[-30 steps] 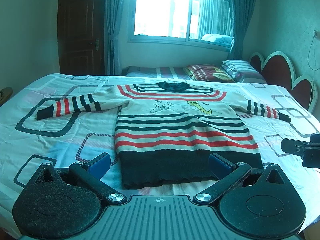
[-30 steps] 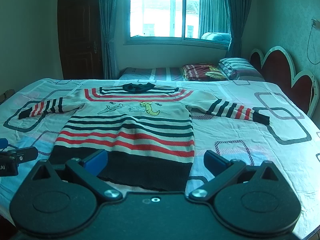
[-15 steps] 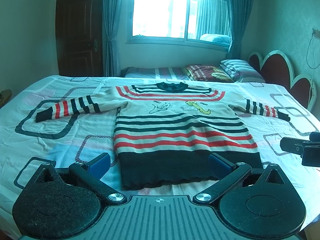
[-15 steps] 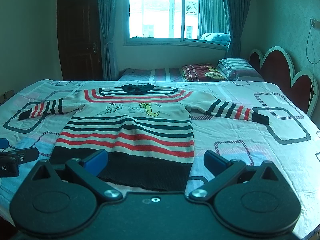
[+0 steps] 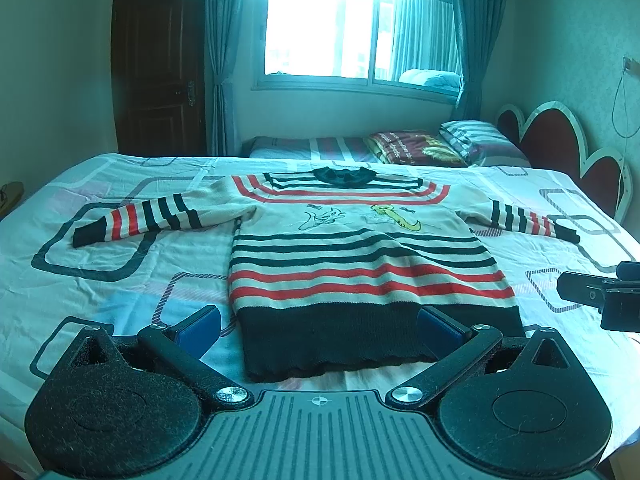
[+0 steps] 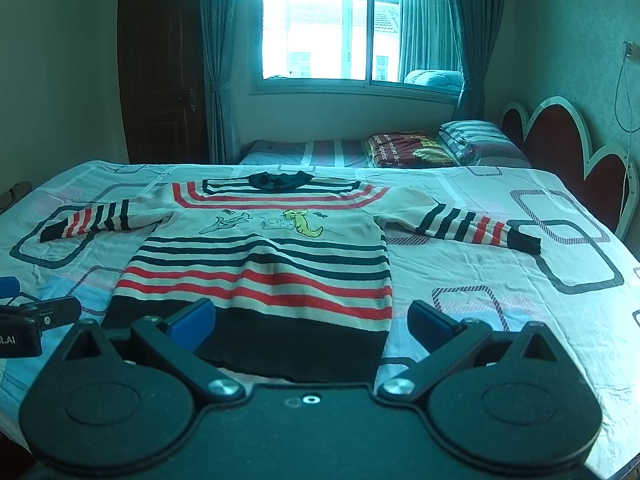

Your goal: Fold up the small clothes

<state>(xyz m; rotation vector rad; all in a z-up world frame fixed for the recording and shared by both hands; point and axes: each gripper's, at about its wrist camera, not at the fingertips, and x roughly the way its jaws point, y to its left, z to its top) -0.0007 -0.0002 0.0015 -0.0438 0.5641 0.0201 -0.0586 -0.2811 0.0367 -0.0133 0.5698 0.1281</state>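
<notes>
Left wrist view, sweater: across the middle of the frame the striped sweater (image 5: 360, 264) lies flat and face up on the bed (image 5: 120, 248), both sleeves spread wide, dark hem nearest the camera, collar toward the top.
Left wrist view, change: compared with a second ago the sweater sits a touch higher and the room is tipped slightly, so the camera has shifted only a little; the garment itself has not moved.
Left wrist view, left gripper: the left gripper (image 5: 319, 326) hangs at the lower centre with its jaws spread wide and empty, the blue pads framing the hem without touching it.
Left wrist view, other tool: the right gripper (image 5: 600, 296) shows at the right edge, above the sheet beside the hem.
Right wrist view, sweater: the same sweater fills the centre and left, its right sleeve (image 6: 476, 228) stretched toward the right of the frame.
Right wrist view, right gripper: at the lower centre its jaws are also wide apart and hold nothing, one pad over the hem, the other over bare sheet.
Right wrist view, change: almost none.
Meaning: folding looks not yet begun; both tools seem poised for a first grasp, likely at the hem or sleeves.
</notes>
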